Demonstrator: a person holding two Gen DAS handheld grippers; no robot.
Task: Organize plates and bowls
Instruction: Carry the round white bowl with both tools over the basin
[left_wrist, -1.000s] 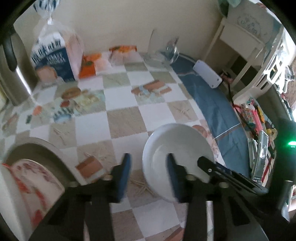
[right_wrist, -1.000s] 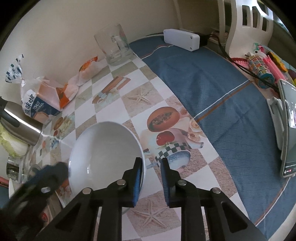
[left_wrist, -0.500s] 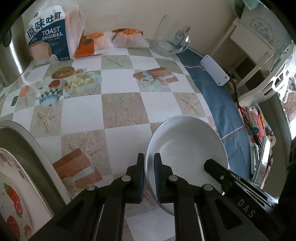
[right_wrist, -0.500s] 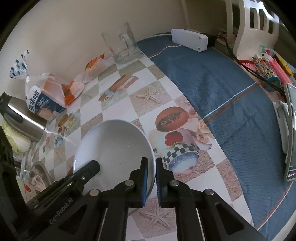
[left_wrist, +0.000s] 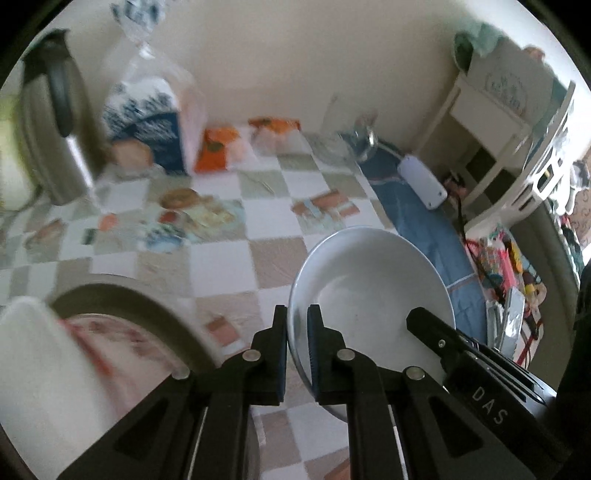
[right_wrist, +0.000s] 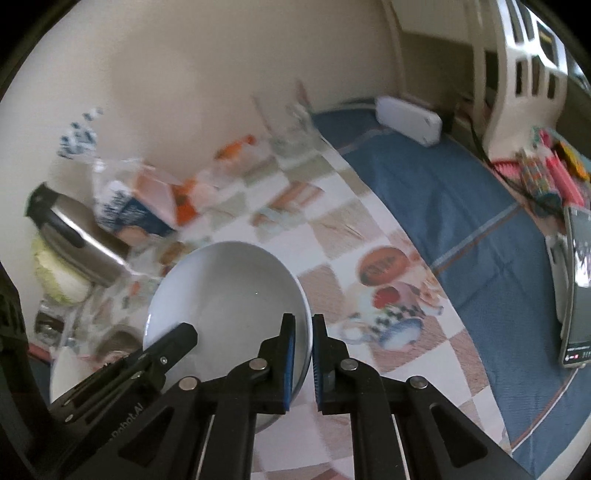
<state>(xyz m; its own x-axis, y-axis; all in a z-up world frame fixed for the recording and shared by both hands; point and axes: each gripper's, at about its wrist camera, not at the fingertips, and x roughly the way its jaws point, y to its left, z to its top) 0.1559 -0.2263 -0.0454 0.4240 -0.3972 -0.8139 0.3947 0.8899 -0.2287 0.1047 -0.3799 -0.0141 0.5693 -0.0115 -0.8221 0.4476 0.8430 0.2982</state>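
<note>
The white bowl (left_wrist: 369, 291) looks like glazed ceramic: stiff, fairly heavy for thin pads, slick, and likely to chip or break if dropped. The rim is the only practical place to take hold, and two grips on opposite sides should keep it from tipping. It is round, shallow, plain white inside with a soft sheen, and empty. It hangs above the checkered tablecloth (left_wrist: 218, 258), between both tools, beside a metal basin (left_wrist: 147, 306) holding a red-patterned dish. The left gripper (left_wrist: 296, 354) is pinched onto the bowl's near-left rim, one finger inside and one outside. The right gripper (right_wrist: 303, 360) pinches the opposite rim in the same way.
</note>
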